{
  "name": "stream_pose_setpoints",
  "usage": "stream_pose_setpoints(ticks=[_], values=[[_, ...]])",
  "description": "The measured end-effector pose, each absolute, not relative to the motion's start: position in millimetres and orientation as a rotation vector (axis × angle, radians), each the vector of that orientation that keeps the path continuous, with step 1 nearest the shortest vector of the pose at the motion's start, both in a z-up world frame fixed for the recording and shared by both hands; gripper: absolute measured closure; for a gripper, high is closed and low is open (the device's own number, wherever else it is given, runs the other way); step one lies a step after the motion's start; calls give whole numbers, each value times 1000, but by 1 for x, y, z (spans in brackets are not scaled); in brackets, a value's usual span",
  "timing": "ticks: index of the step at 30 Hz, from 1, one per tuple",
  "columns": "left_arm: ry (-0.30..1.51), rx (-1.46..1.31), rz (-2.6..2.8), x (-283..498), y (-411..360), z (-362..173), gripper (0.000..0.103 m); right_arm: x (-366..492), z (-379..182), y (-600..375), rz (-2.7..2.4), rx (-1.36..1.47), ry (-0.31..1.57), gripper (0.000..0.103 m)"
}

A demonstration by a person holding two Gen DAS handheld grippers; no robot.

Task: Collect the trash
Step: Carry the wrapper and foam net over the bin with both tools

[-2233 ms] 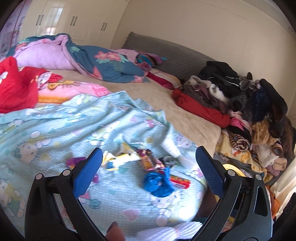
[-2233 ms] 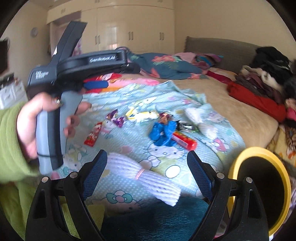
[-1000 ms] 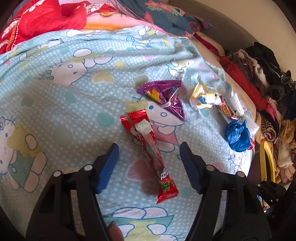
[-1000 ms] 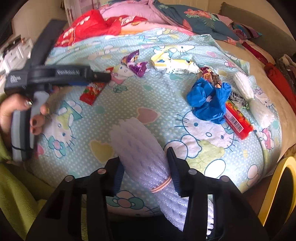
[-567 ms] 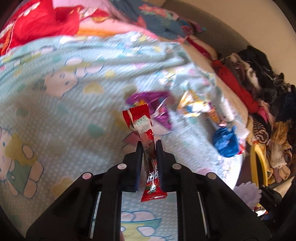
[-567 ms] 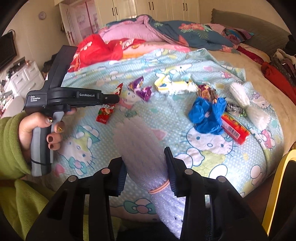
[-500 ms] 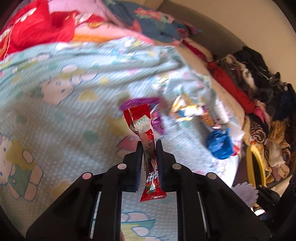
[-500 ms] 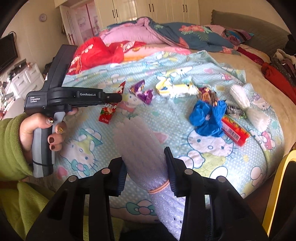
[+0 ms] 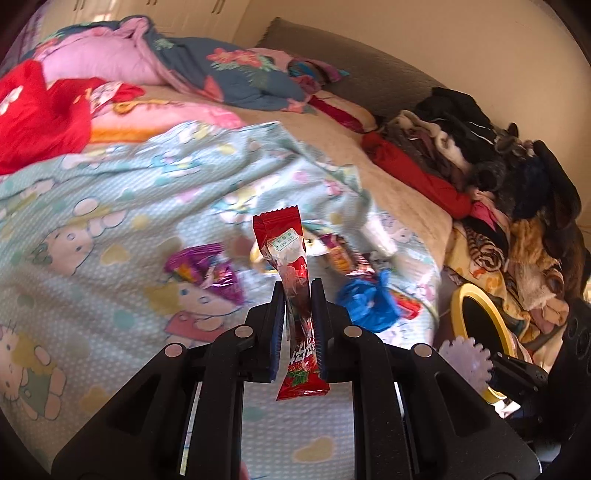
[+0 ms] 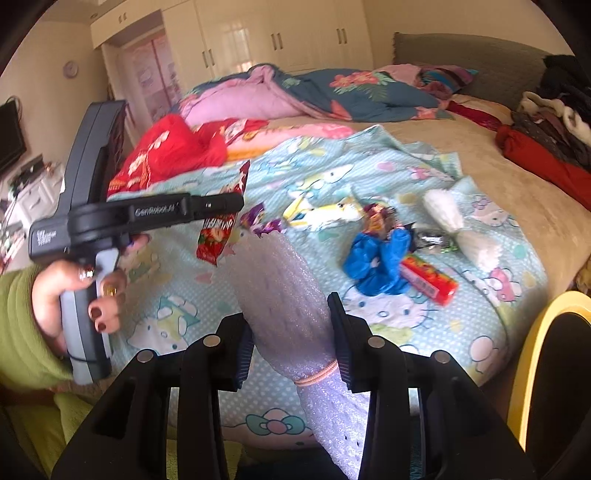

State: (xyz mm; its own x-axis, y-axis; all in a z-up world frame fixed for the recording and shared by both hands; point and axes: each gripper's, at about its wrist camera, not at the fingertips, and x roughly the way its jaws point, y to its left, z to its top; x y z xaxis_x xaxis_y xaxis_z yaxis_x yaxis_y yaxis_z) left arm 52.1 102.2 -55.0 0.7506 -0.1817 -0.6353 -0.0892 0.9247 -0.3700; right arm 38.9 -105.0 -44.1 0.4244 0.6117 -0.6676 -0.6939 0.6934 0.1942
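A red wrapper (image 9: 295, 295) is clamped upright between the left gripper (image 9: 297, 299) pads; a foam net (image 10: 284, 295) is gripped by the right gripper (image 10: 291, 314).

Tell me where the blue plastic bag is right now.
The blue plastic bag lies crumpled on the cartoon-print sheet, right of centre in the right wrist view, touching the red packet on its right and just below a small dark-red wrapper.

You're in a home bedroom: ahead of your tongs a bed (image 10: 535, 221) spreads under a cartoon-cat sheet (image 10: 461, 314), with rumpled quilts (image 10: 332, 92) and cream wardrobes (image 10: 295, 33) beyond, piled clothes (image 9: 517, 177) off right.
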Motion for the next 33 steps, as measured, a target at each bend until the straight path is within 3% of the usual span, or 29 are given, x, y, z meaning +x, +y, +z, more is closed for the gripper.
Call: stream_pose_setpoints(ticks=[33], values=[[613, -231, -448, 107, -63, 29, 94, 80, 41, -285, 405, 162, 640, 69]])
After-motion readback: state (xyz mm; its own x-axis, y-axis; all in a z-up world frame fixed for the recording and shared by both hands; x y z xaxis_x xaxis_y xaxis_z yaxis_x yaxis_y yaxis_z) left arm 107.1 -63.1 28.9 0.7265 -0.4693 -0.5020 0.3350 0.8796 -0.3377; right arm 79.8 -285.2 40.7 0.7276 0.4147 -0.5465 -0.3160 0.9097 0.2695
